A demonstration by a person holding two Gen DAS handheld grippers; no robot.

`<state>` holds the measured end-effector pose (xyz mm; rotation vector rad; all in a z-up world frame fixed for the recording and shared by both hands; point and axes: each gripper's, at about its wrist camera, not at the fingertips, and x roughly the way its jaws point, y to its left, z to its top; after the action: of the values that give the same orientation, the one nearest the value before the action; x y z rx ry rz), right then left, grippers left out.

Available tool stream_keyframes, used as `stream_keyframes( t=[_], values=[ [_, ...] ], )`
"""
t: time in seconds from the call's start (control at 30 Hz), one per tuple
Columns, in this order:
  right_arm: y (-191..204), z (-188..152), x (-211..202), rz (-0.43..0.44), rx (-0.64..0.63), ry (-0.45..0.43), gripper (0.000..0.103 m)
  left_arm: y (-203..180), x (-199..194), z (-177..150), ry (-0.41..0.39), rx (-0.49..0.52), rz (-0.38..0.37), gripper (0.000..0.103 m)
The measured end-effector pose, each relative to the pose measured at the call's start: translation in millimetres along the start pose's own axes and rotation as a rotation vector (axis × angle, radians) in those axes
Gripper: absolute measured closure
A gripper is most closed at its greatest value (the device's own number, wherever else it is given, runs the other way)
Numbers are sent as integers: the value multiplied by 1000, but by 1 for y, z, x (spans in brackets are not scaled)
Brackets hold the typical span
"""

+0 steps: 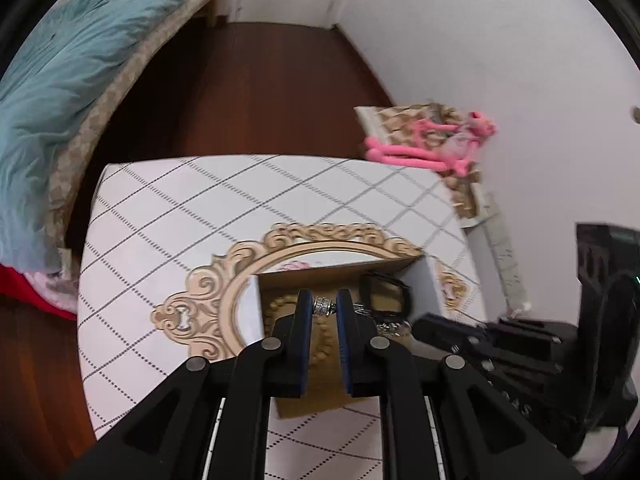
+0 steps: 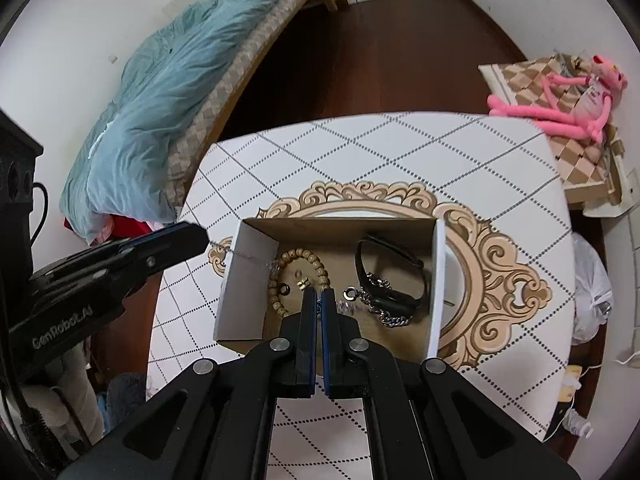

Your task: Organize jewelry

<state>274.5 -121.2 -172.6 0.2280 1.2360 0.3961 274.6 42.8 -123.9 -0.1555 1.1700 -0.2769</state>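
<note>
Both grippers work a fine chain over the cardboard box of jewelry.

The left gripper [image 1: 324, 306] pinches a small silver rhinestone bead [image 1: 325, 306] between its blue-padded fingers [image 1: 305, 312], narrowly apart with the bead filling the gap. In the right wrist view a thin silver chain [image 2: 240, 254] runs from it across the wall of the cardboard box [image 2: 230, 280], which sits on the worktop [image 2: 400, 152]. The right gripper [image 2: 319, 300] has its fingers nearly pressed together at the other end, apparently on the chain, though the contact is too small to confirm. To do this well, I judge both ends should lower together, slack, into the bare floor between the wooden bead bracelet [image 2: 298, 264] and the black watch [image 2: 390, 276], clear of the curb-link bracelet [image 2: 386, 314], so nothing tangles.
</note>
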Motion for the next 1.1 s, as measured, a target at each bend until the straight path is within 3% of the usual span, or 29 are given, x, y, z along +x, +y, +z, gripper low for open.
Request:
stream_keyframes(
  t=[0.13, 0.2, 0.23, 0.27, 0.33, 0.43, 0.5, 0.53, 0.57, 0.63, 0.73, 0.83, 1.1],
  values=[
    [0, 4, 19, 11, 13, 80, 101, 8, 9, 7, 25, -29, 41, 92],
    [0, 5, 25, 3, 16, 102, 101, 10, 10, 8, 25, -26, 75, 85],
    [0, 6, 28, -5, 20, 113, 101, 11, 10, 9, 22, -23, 87, 75],
    [-1, 6, 30, -8, 26, 125, 101, 13, 10, 9, 18, -24, 99, 57],
    [-1, 7, 34, -17, 28, 141, 101, 18, 7, 8, 7, -35, 124, 38],
    [-1, 6, 33, -56, 24, 138, 100, 24, 7, 7, 1, -38, 159, 37],
    [-2, 5, 28, -89, 18, 118, 97, 27, 5, 3, -6, -36, 199, 29],
    [-2, 4, 24, -121, 11, 98, 85, 27, 5, 0, -15, -33, 220, 20],
    [-1, 2, 20, -159, -2, 82, 67, 28, 4, -4, -22, -29, 235, 12],
    [0, -3, 14, -226, -22, 44, 47, 28, 3, -12, -31, -27, 257, 9],
    [-2, -13, 7, -315, -37, 10, 38, 27, 3, -29, -64, -23, 299, 0],
    [-8, -22, 5, -386, -33, -10, 4, 23, 4, -43, -84, -21, 326, 0],
    [-21, -42, 0, -490, -3, -49, 1, 12, 10, -68, -69, -31, 328, 0]
  ],
)
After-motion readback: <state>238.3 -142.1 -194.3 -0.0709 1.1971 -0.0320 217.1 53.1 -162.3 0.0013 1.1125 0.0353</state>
